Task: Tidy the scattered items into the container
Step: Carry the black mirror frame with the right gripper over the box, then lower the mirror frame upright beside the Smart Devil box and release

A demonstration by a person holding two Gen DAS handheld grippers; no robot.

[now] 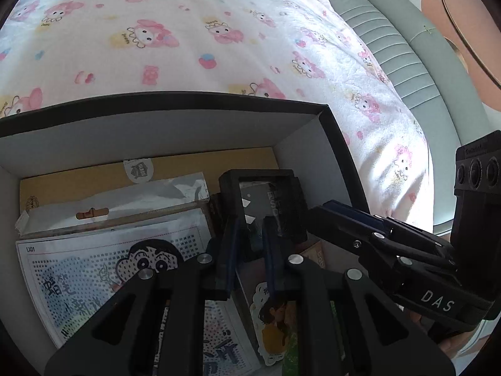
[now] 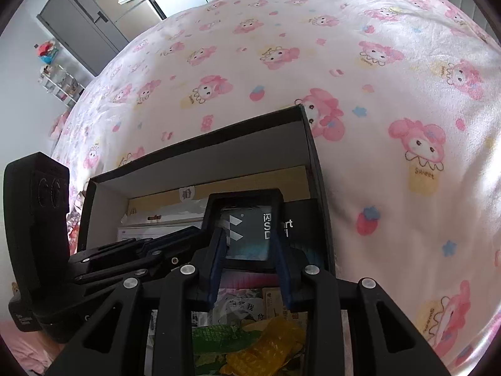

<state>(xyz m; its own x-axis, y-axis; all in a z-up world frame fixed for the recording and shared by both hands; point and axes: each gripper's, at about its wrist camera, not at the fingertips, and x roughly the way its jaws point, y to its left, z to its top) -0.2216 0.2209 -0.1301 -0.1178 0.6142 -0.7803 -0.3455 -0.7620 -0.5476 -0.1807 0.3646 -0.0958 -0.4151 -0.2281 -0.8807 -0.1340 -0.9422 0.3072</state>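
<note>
so both my grippers are down in the black box [image 1: 332, 119] sitting on the bed with the pink bunny-print sheet [image 1: 194, 40], and between them they've got the same black frame [image 1: 263, 178], the one with a dark packet showing through its window. My left gripper [image 1: 249, 250] has its blue pads narrowly set and clamped on the frame's lower left edge. My right gripper [image 2: 250, 257] is pinching the frame's bottom edge from the other side, jaws a bit wider but also tight on it. The frame sits tilted over the stuff already in the box: a tan envelope [image 1: 94, 178] against the far wall, a clear-sleeved cartoon bead sheet [image 1: 103, 269] on the left, and in the right wrist view some green and yellow plastic bits [image 2: 250, 341] near me
</note>
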